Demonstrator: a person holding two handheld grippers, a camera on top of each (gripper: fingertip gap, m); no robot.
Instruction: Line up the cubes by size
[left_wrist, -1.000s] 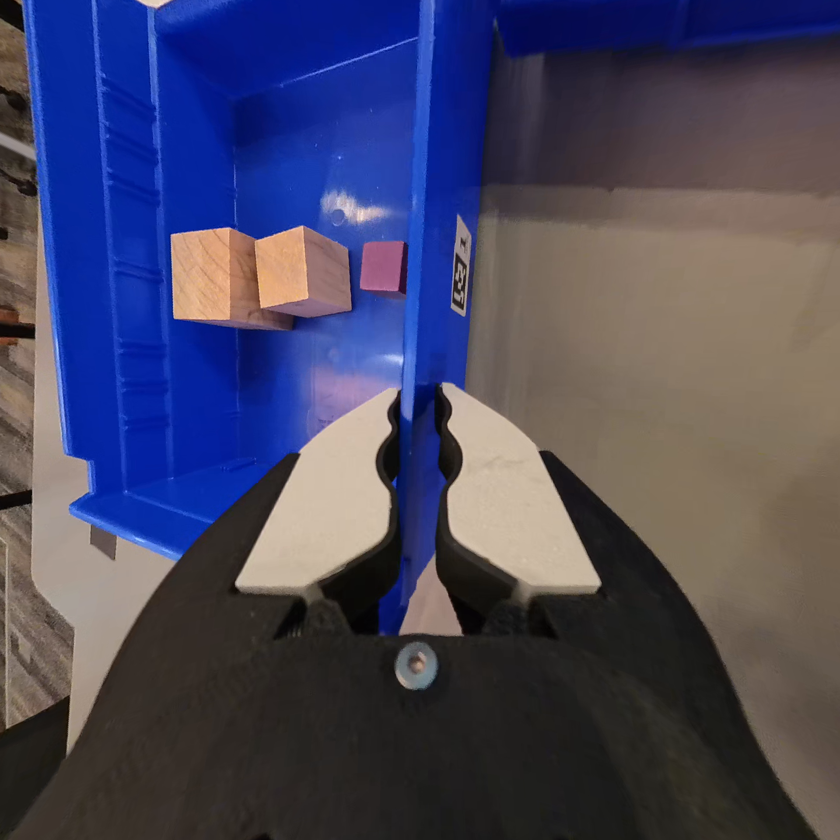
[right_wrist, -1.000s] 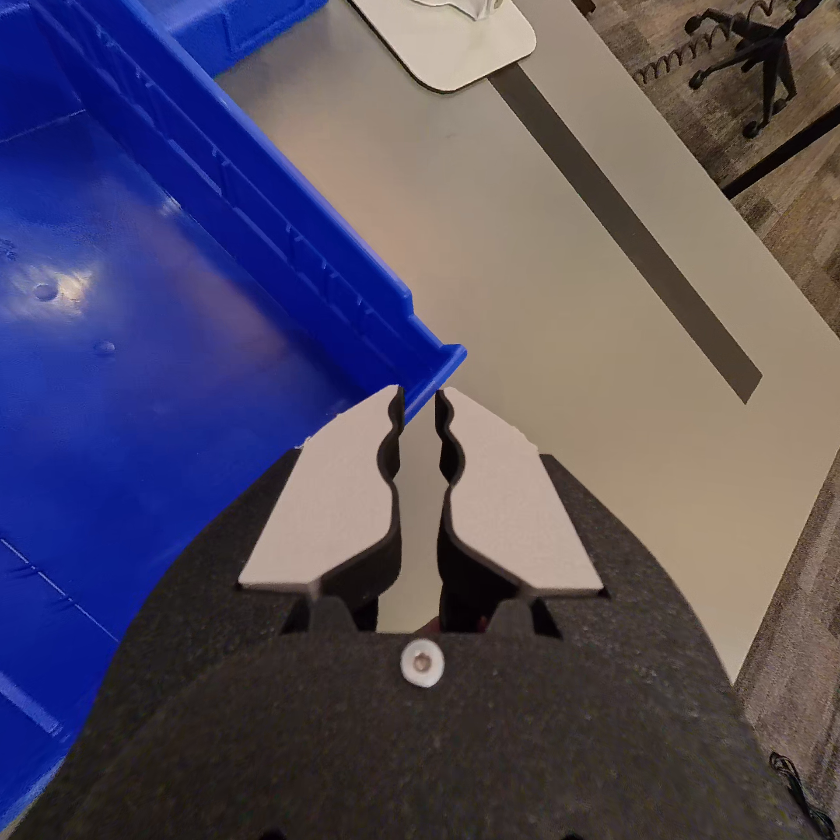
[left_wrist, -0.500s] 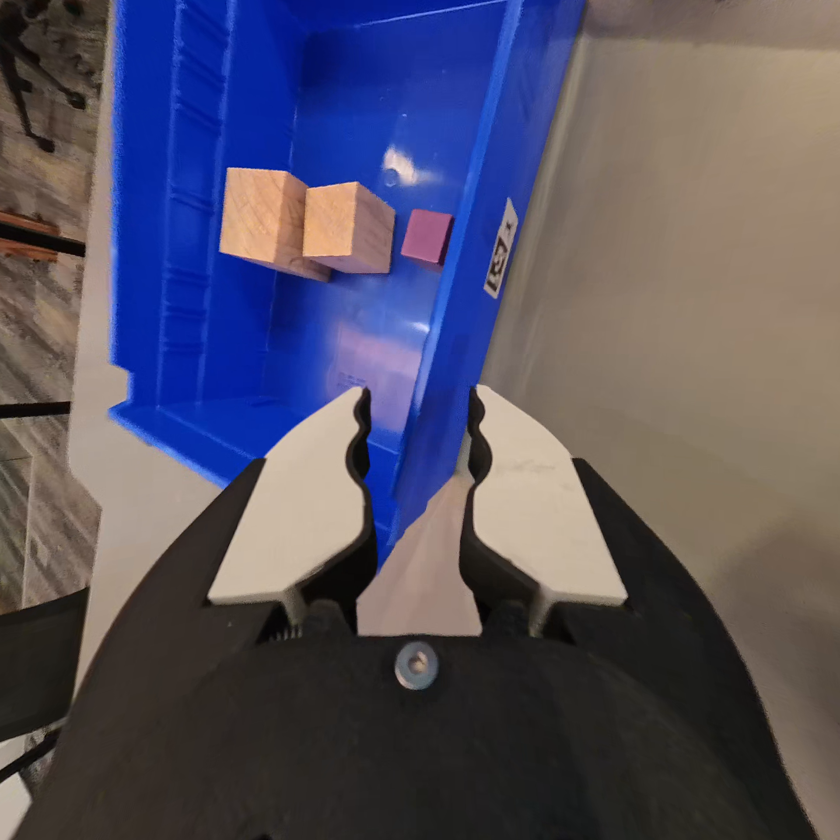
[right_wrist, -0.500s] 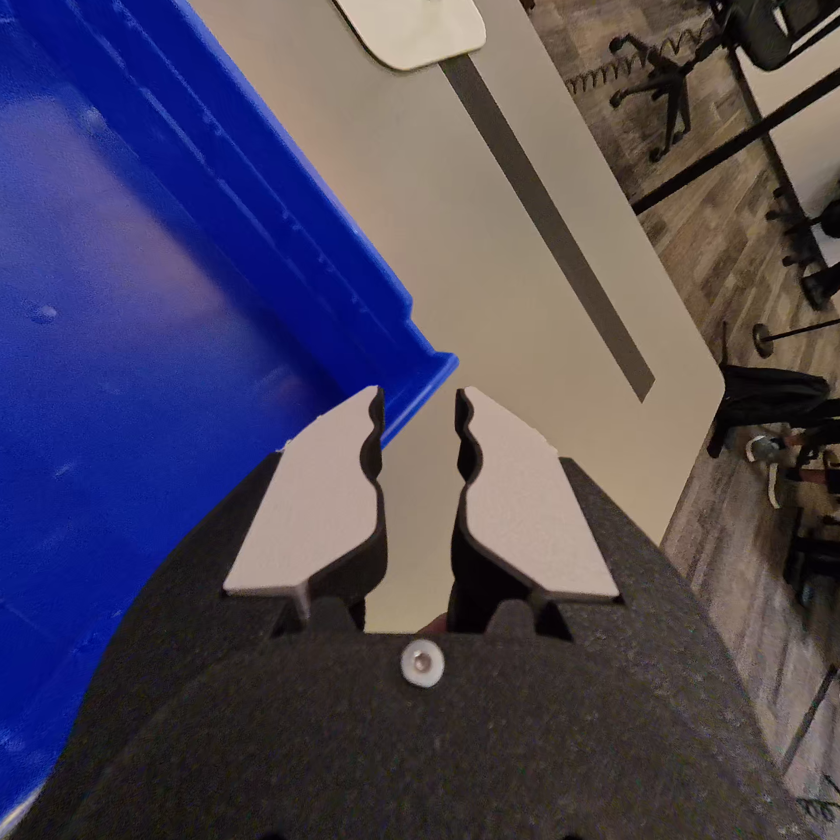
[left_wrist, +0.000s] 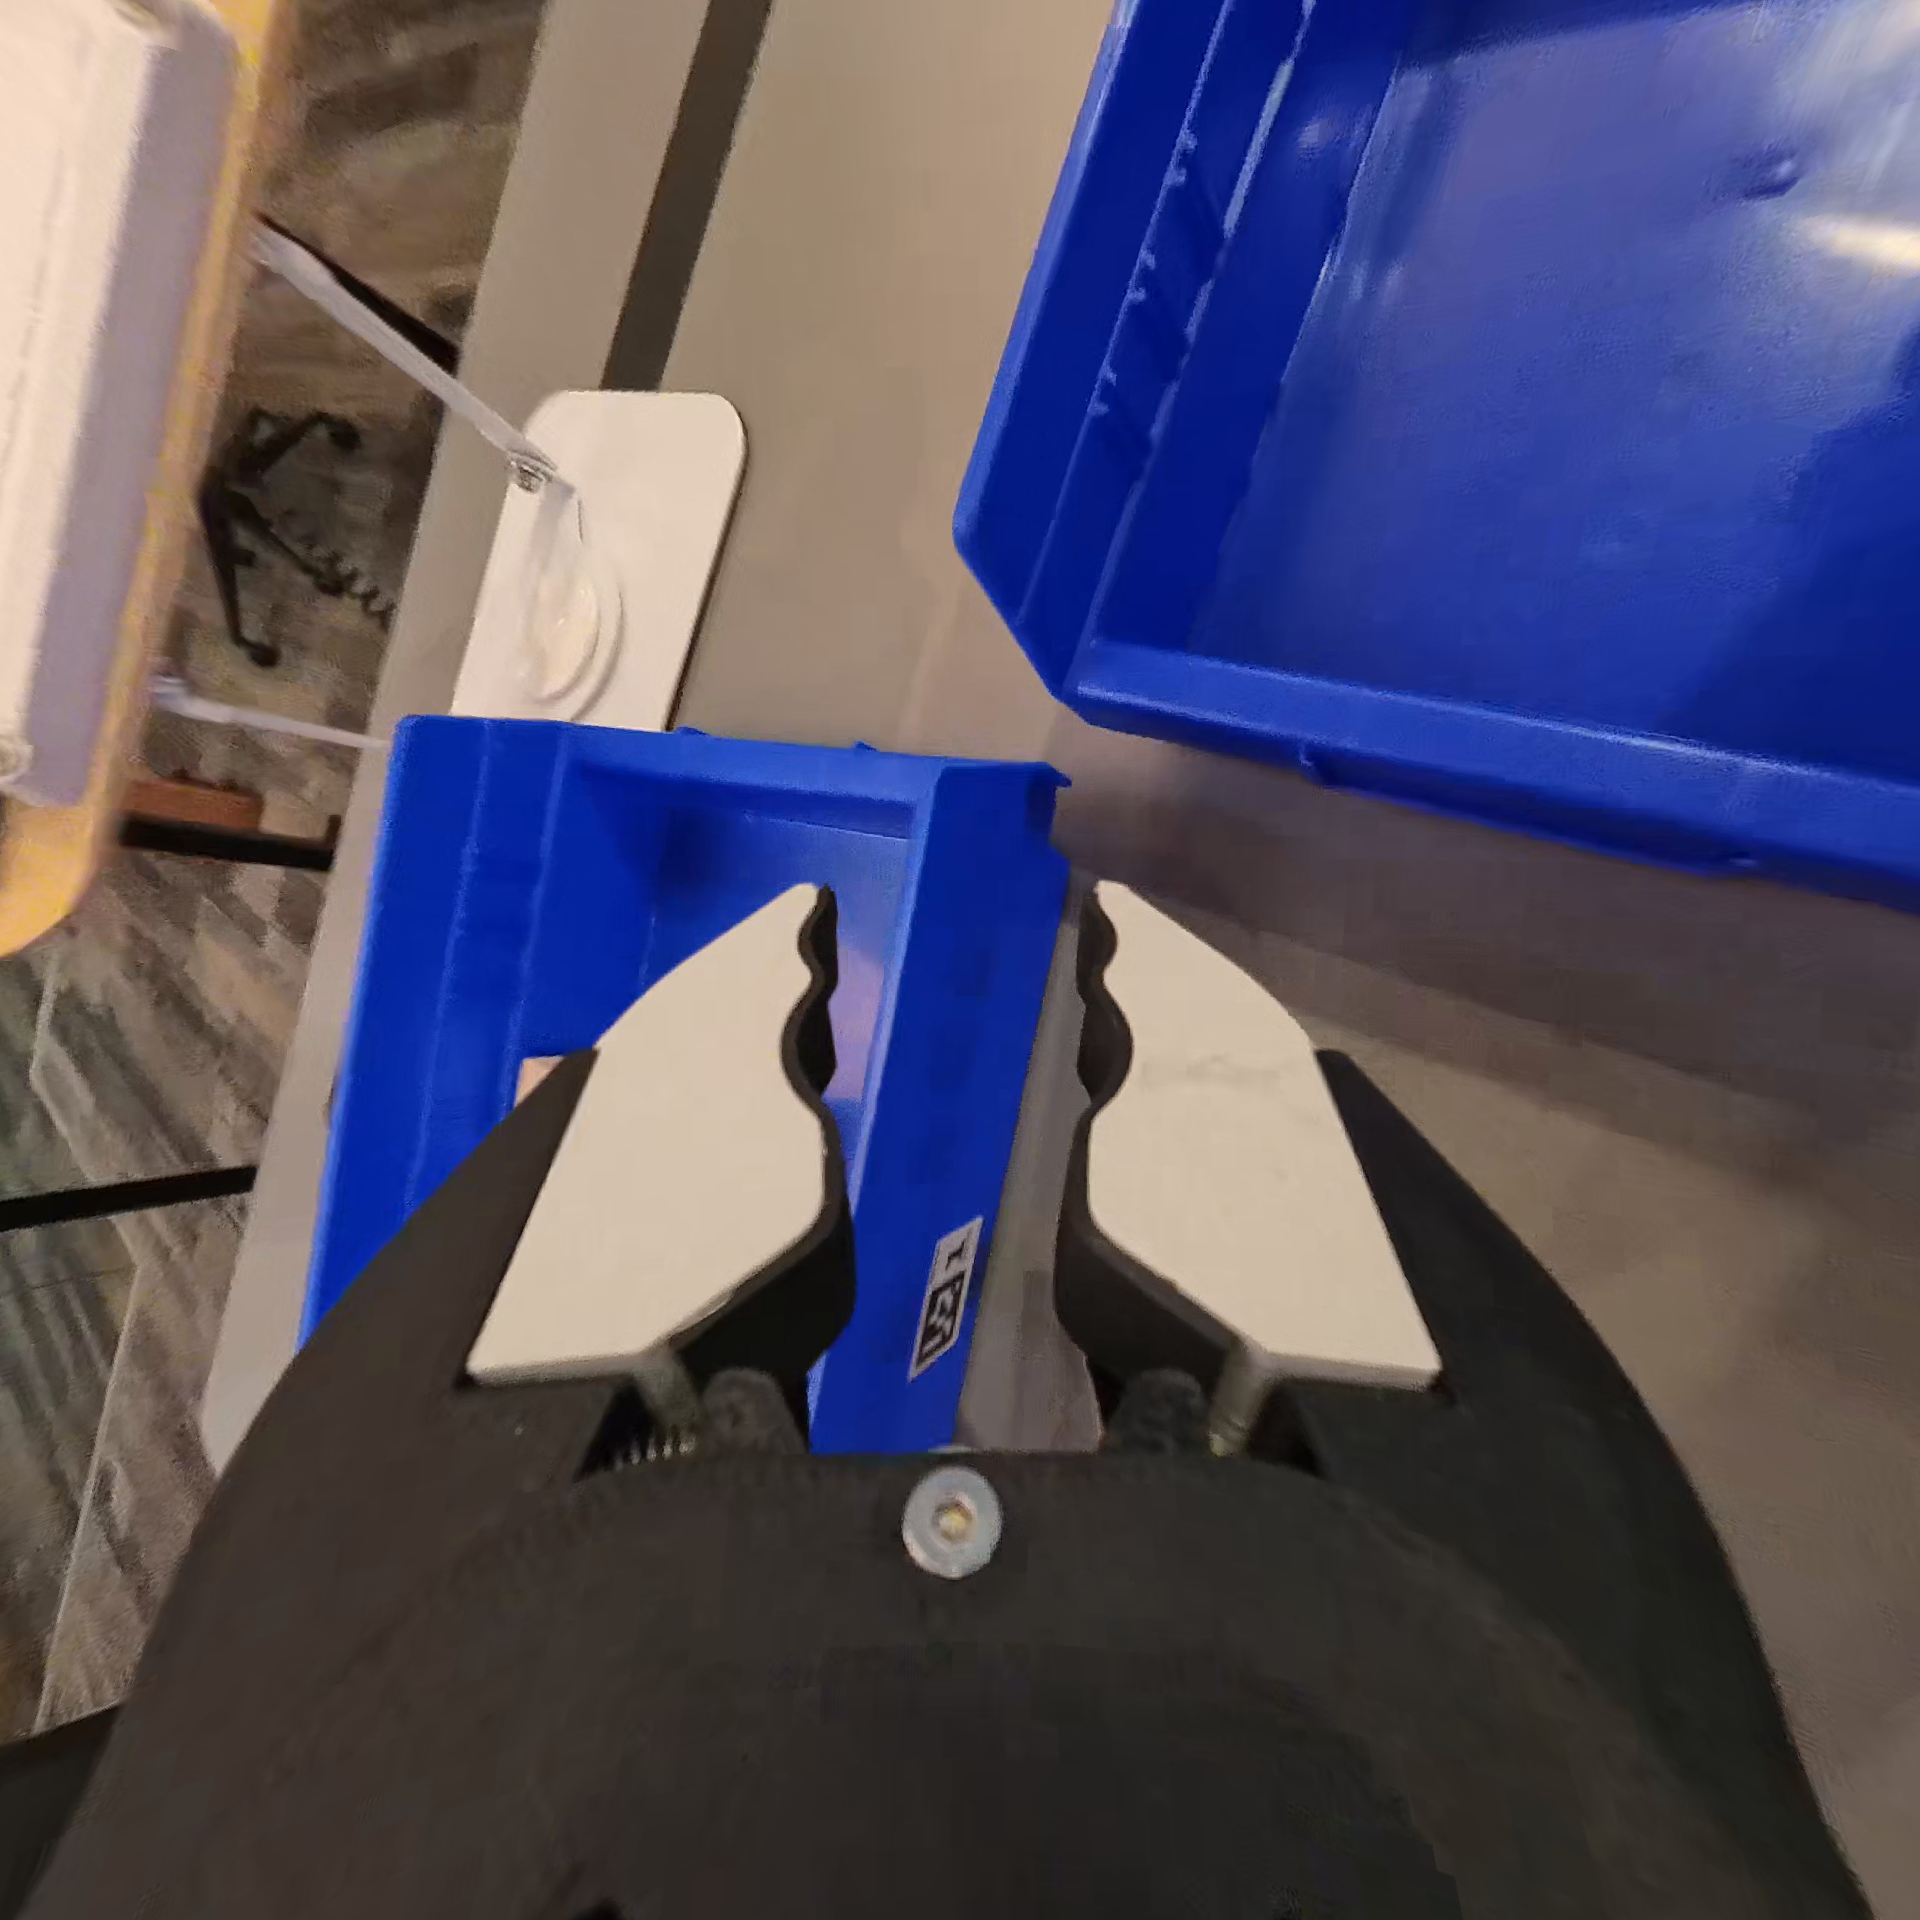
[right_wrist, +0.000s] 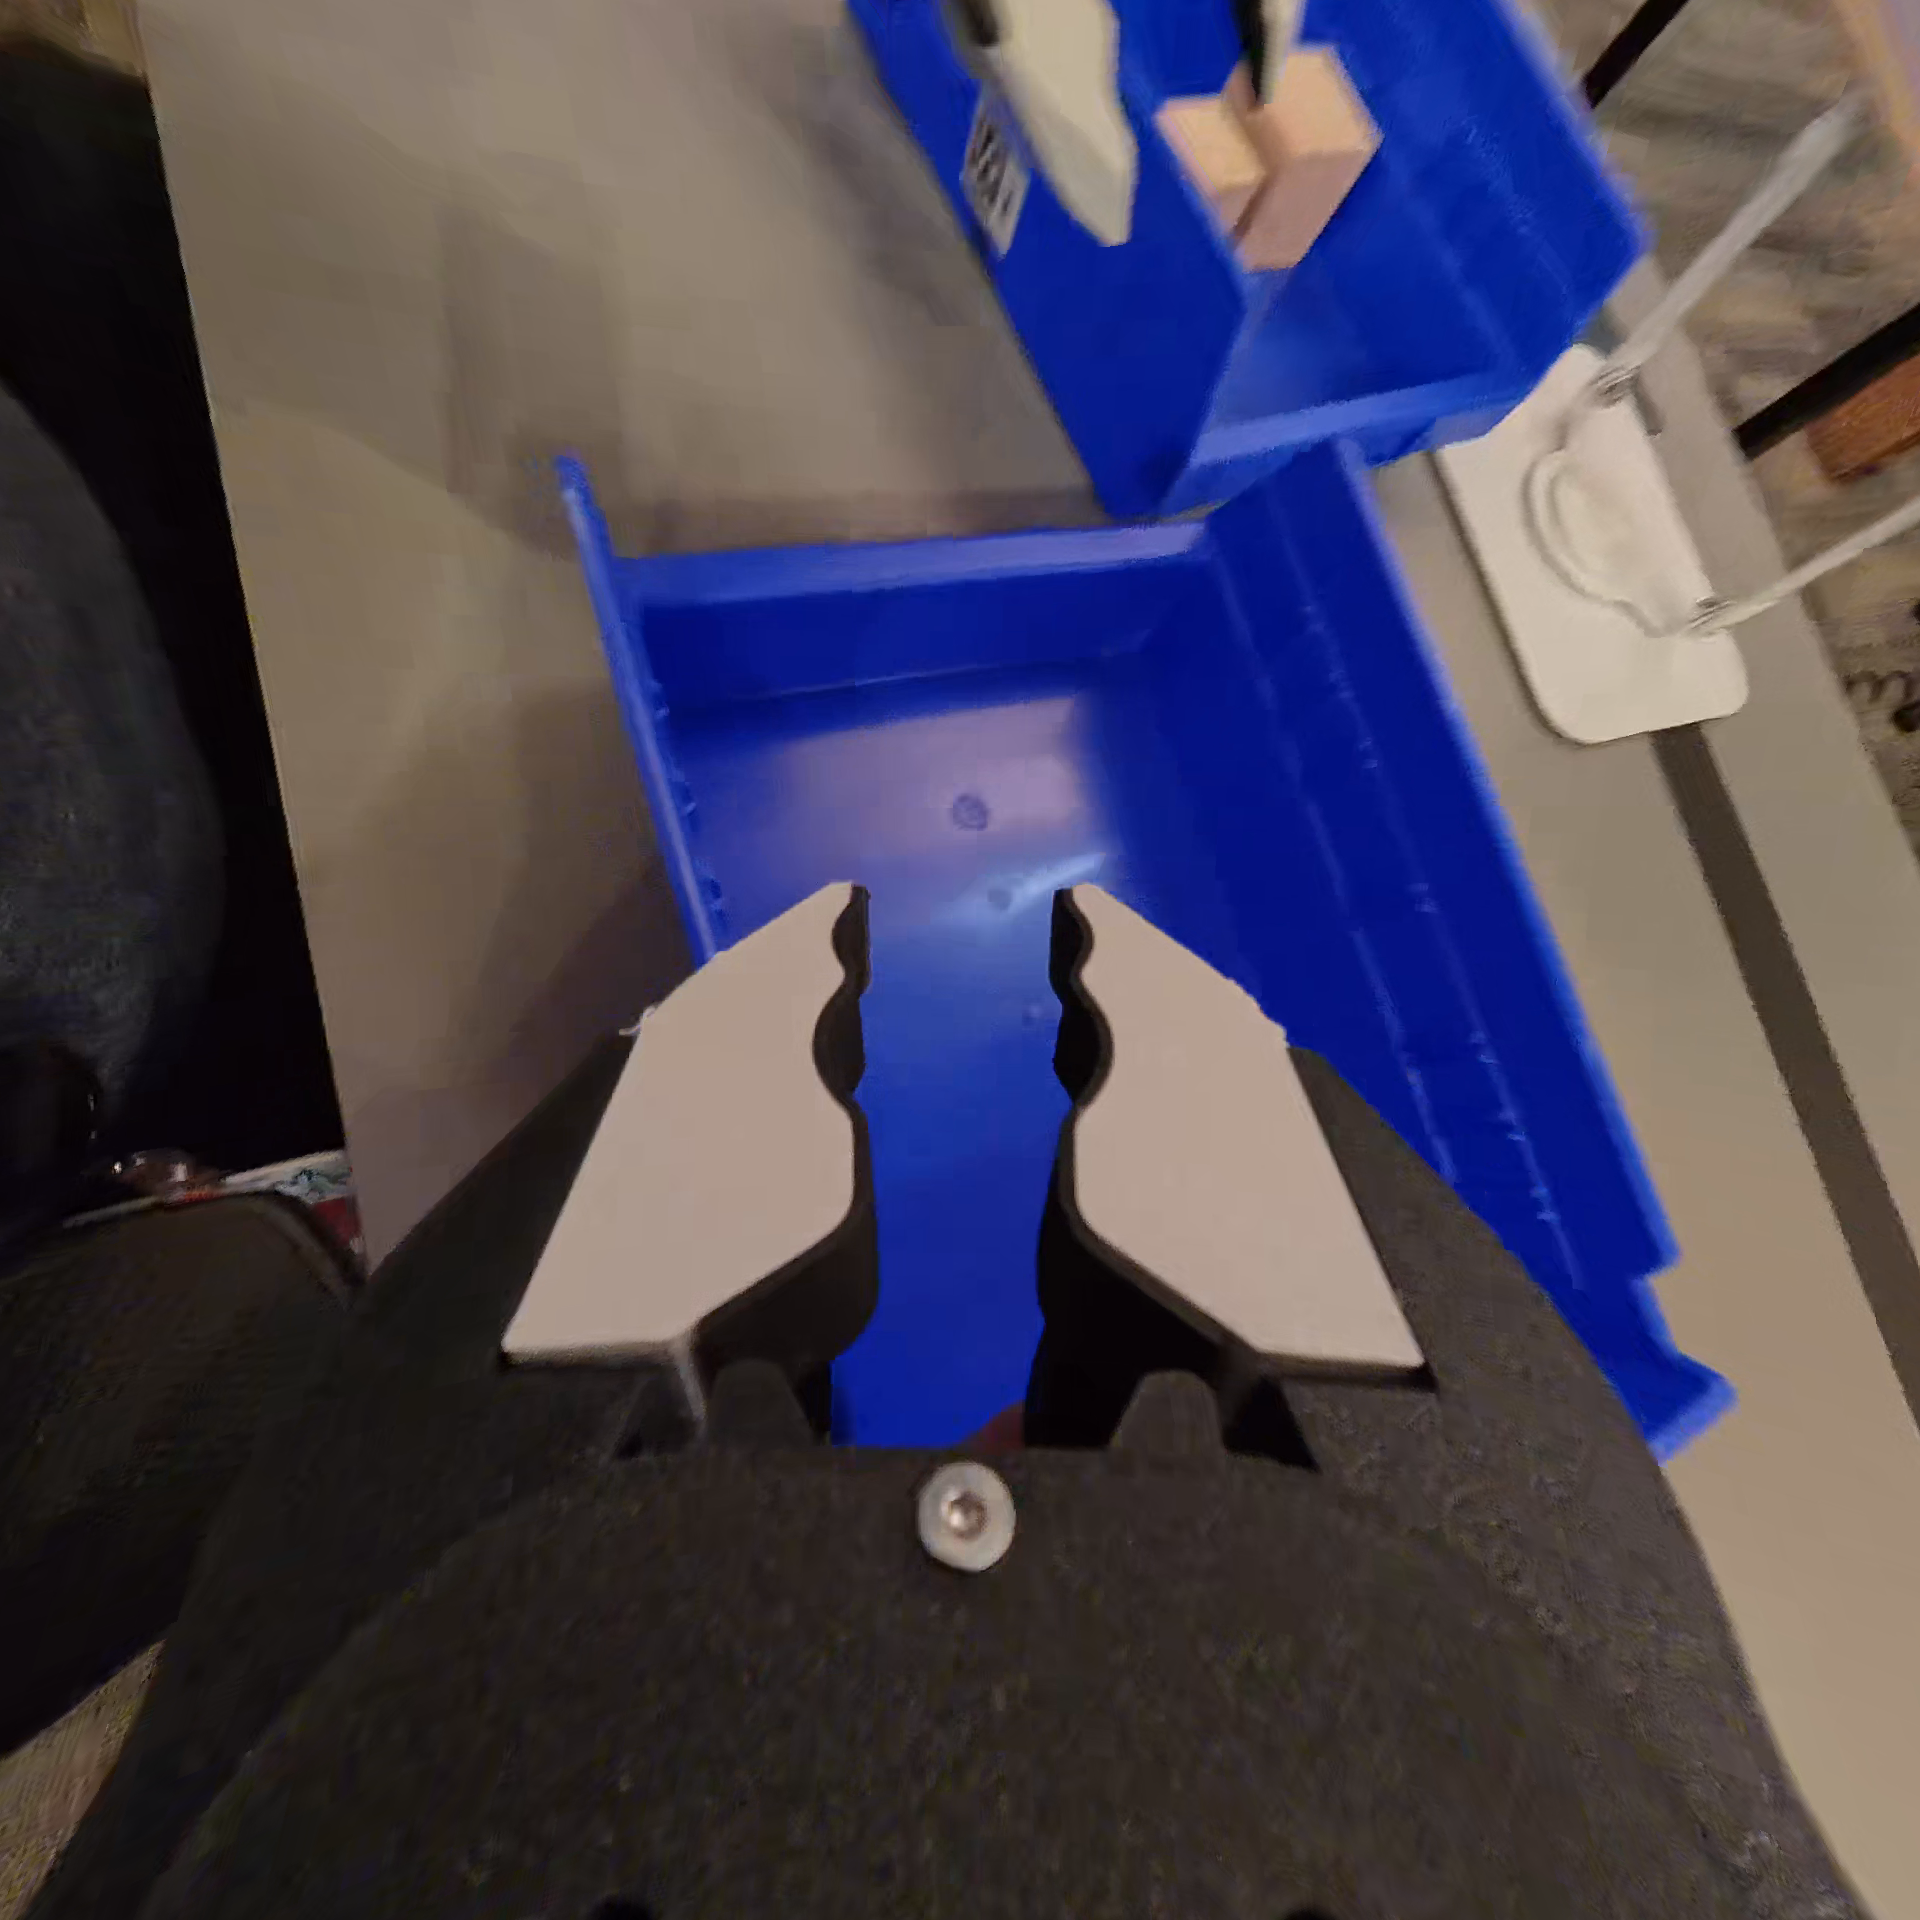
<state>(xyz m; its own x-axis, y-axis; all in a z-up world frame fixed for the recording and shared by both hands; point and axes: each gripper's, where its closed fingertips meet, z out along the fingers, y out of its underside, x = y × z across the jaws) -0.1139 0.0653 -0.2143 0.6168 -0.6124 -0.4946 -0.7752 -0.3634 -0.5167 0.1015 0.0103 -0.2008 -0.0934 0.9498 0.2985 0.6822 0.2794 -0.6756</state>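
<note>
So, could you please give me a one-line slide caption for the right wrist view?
Open right gripper above an empty blue plastic bin; beyond, a smaller blue bin holds wooden cubes.

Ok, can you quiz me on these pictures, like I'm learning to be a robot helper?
1. True or false: the right hand-held gripper is holding a cube.
2. What stands between the fingers of the left hand-held gripper? A) a wooden cube B) the small bin's wall C) a cup
3. Fill in: the wooden cubes lie in the ____ blue bin (bigger or smaller).

Key: 1 false, it is open over a bin floor; 2 B; 3 smaller.
</note>
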